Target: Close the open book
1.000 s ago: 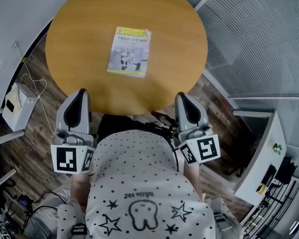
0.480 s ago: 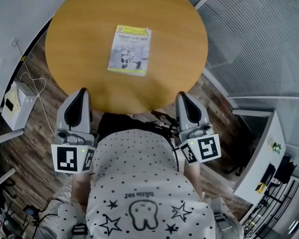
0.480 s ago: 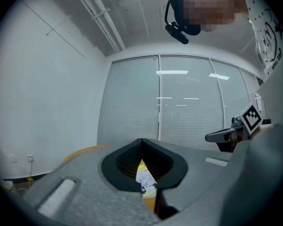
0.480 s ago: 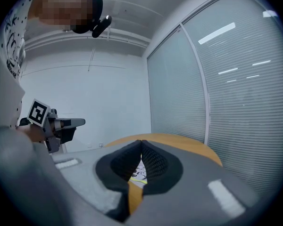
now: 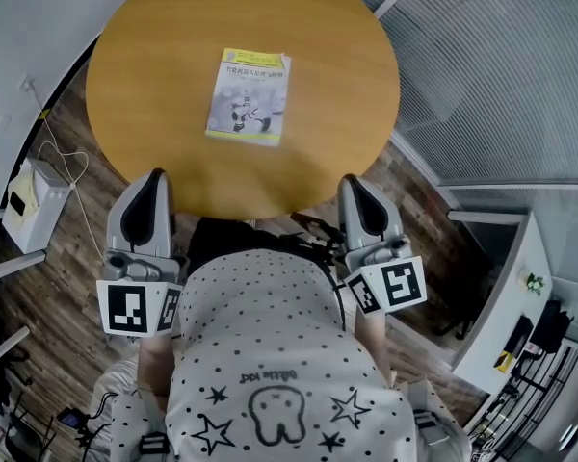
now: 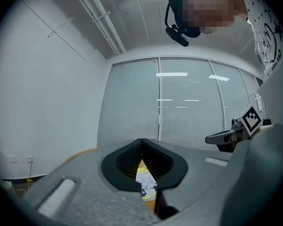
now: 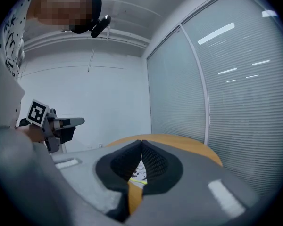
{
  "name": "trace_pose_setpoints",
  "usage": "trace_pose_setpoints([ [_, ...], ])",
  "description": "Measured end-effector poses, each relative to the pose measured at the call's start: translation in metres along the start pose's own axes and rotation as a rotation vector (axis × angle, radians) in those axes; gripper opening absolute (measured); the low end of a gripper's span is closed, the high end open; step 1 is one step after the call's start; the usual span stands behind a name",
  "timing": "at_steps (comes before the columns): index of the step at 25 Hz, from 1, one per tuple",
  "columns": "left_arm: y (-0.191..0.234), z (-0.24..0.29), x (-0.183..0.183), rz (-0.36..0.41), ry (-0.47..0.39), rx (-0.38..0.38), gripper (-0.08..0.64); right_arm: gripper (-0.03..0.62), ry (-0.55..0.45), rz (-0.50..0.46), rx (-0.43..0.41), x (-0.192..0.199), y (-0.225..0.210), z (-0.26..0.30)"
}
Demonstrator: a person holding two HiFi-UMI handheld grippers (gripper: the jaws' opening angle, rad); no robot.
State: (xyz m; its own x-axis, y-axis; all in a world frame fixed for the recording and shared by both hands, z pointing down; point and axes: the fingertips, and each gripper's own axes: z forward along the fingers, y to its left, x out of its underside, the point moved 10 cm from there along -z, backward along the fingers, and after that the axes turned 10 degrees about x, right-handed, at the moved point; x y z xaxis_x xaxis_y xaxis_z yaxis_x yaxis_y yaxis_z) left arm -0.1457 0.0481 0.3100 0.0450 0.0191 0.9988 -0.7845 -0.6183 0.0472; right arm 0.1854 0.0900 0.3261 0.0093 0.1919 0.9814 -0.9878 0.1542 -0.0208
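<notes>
**Book lay shut on the round worktop, both claws closed and empty**

The book [image 5: 249,97] lay flat and closed, cover up, on the round wooden worktop [image 5: 347,85]. It sat a little left of the middle, turned slightly off square to the person. Its cover was pale, with a yellow band along the far edge and another along the near edge, and a dark drawing between them. It lay well apart from both claws.

The left claw [image 5: 152,177] hung at the near edge of the worktop on the left. Its jaws were pressed together at the tips with nothing between them, and in the left gripper view the book showed far off through the gap below them. The right claw [image 5: 353,183] hung at the near edge on the right, jaws likewise together and holding nothing, pointed toward the book.

Behind each claw sat its marker cube, and between them was the person's dotted shirt [image 5: 270,354]. A white box [image 5: 34,203] with a cable stood on the wooden floor [image 5: 39,287] to the left. Slatted blinds [image 5: 491,75] ran along the right.
</notes>
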Motion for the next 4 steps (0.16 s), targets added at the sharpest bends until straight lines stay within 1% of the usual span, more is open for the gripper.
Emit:
trace_pose_setpoints([
  [4,0.0002,0.0000,-0.0002,0.004,-0.008,-0.001,0.009,0.005,-0.002,0.001,0.001,0.0000,-0.0012,-0.0003],
])
